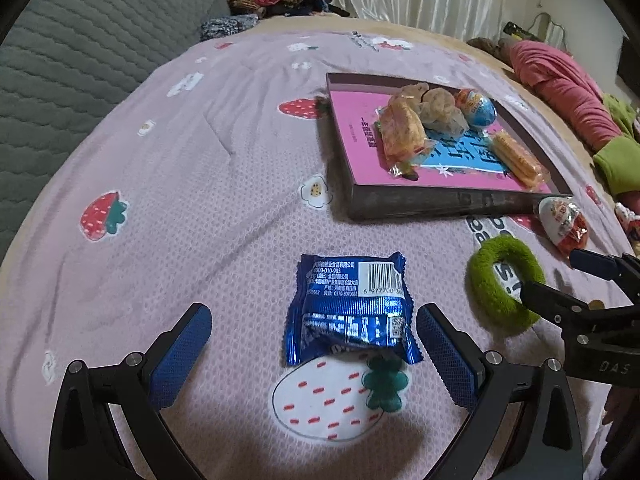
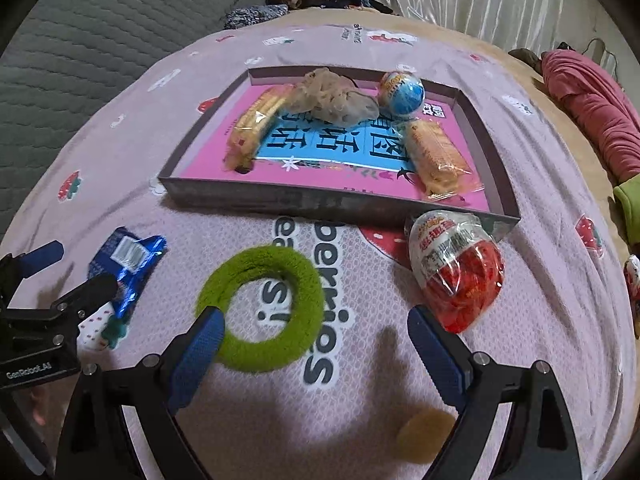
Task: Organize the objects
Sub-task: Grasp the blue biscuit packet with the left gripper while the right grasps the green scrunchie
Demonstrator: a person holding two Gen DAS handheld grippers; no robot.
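The blue packet [image 1: 350, 312] lay flat on the bed [image 1: 180, 152], barcode side up, right between the spread fingers of the left tool [image 1: 314, 336], with nothing pinched yet. Just beside it sat the green ring [image 2: 260, 308], and the right tool [image 2: 316, 336] hung over that one, jaws wide apart too, its left pad lying over the ring's near rim while the other pad was well clear. The red egg [image 2: 456, 268] sat near that far pad, up against the corner of the tray [image 2: 280, 200].

The tray already held two wafer packs [image 2: 438, 156], a blue egg [image 2: 402, 88] and a beige scrunchie [image 2: 336, 100], so my guess was the loose stuff on the bed was headed there next.

Stuff that could've gone sideways, as I saw it:
- the packet was thin, crinkly and lying on soft quilt, so the pads might just scrape over the foil or grab fabric with it
- the ring was off-centre in the right tool, so closing there might catch only one side and let it flop or slip out
- the far pad could nudge the red egg and roll it
- both tools were working close together, so they could bump each other
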